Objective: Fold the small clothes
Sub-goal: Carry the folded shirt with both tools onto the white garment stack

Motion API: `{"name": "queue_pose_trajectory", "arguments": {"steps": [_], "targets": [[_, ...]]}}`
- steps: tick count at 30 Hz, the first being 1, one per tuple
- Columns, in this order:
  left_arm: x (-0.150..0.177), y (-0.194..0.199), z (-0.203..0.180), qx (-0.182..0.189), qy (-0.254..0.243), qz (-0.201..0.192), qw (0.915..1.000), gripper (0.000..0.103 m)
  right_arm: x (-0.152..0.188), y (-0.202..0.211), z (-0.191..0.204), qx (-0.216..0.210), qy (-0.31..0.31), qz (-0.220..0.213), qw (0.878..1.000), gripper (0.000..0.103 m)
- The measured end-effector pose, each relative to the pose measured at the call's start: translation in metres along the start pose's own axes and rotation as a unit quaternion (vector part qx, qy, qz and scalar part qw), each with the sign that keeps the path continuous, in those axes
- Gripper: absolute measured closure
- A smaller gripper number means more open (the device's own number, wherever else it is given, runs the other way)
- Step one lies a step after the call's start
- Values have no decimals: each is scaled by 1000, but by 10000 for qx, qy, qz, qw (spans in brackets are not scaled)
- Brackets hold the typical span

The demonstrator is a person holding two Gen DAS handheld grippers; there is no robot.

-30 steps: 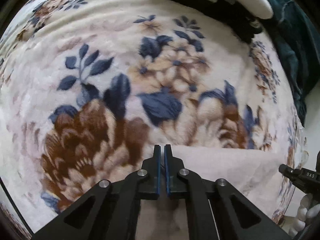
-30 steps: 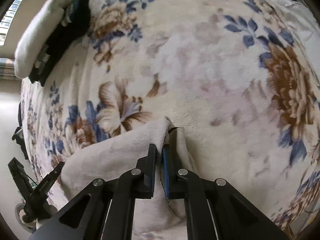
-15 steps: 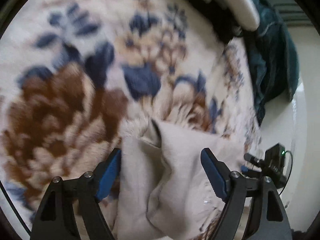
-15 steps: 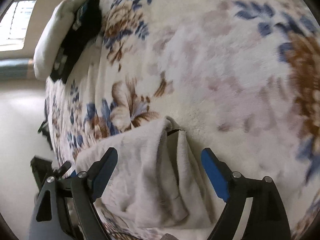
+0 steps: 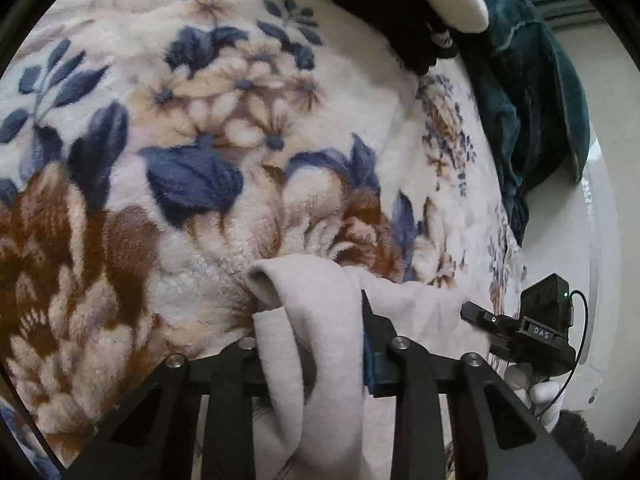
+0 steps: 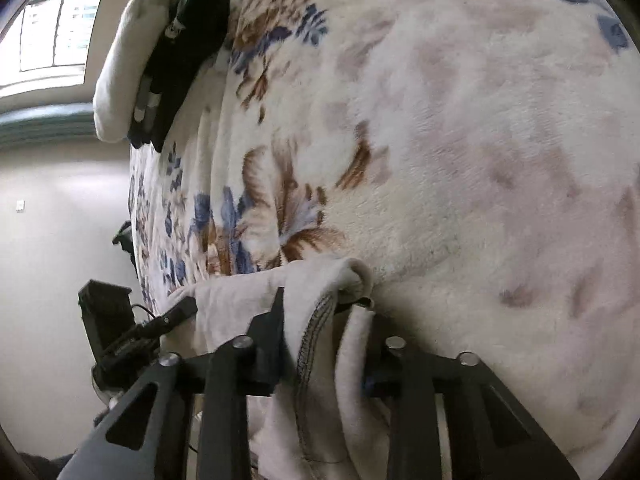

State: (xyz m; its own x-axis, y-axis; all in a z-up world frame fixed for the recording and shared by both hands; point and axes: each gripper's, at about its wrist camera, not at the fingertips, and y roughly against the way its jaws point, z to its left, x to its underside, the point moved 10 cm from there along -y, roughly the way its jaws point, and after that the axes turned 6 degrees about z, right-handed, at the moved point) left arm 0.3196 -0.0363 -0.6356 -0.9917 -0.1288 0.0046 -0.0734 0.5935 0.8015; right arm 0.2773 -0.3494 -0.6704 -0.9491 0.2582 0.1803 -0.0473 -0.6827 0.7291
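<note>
The left claw (image 5: 316,344) and right claw (image 6: 320,344) each pinch a bunched edge of the beige garment (image 5: 320,320), at six o'clock in both views. Open floral blanket (image 6: 460,140) spreads toward twelve; a white pillow (image 6: 120,52) lies at ten o'clock.

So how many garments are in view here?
3, possibly more hidden: a beige garment bunched between both grippers' fingers, a black garment beside the white pillow, and a teal one at the bed's edge.
</note>
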Motion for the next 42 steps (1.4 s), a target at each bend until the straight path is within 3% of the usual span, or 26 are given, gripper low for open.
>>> {"name": "queue_pose_trajectory", "arguments": {"steps": [5,12,17,20,23,27,31,34,38,41,42], "targets": [[4,31,-11,146,-51,-248,9996,81,5,14,10,-18,-170,-233,9996,78],[-4,100,-43,482,-273,-650,9964,82,12,52,71,-53,175,-747,9970,79],[-53,163,-78,772,-638,-1050,9894,82,2,84,129,-18,481,-1126,9925,80],[-101,198,-98,768,-864,-1260,9853,82,-18,104,177,34,707,-1317,9888,80],[-157,229,-118,672,-1131,-1438,9808,82,-51,123,229,91,896,-1482,9848,80],[-246,250,-127,491,-1372,-1575,9767,81,-121,141,302,77,1119,-1731,9785,80],[-341,234,-111,274,-1192,-1426,9822,81,-208,128,353,63,1165,-1759,9775,80],[-415,201,-88,36,-913,-1215,9884,80,-285,99,373,412,1258,-1685,9768,80],[-461,153,-68,-107,-711,-764,9945,75,-360,66,380,879,1228,-1625,9751,80],[-476,133,-53,137,-314,-479,9983,69,-400,46,370,1257,1164,-1611,9720,80],[-478,134,-50,109,-321,-476,9983,61,-408,41,365,1386,1145,-1595,9707,80]]}}
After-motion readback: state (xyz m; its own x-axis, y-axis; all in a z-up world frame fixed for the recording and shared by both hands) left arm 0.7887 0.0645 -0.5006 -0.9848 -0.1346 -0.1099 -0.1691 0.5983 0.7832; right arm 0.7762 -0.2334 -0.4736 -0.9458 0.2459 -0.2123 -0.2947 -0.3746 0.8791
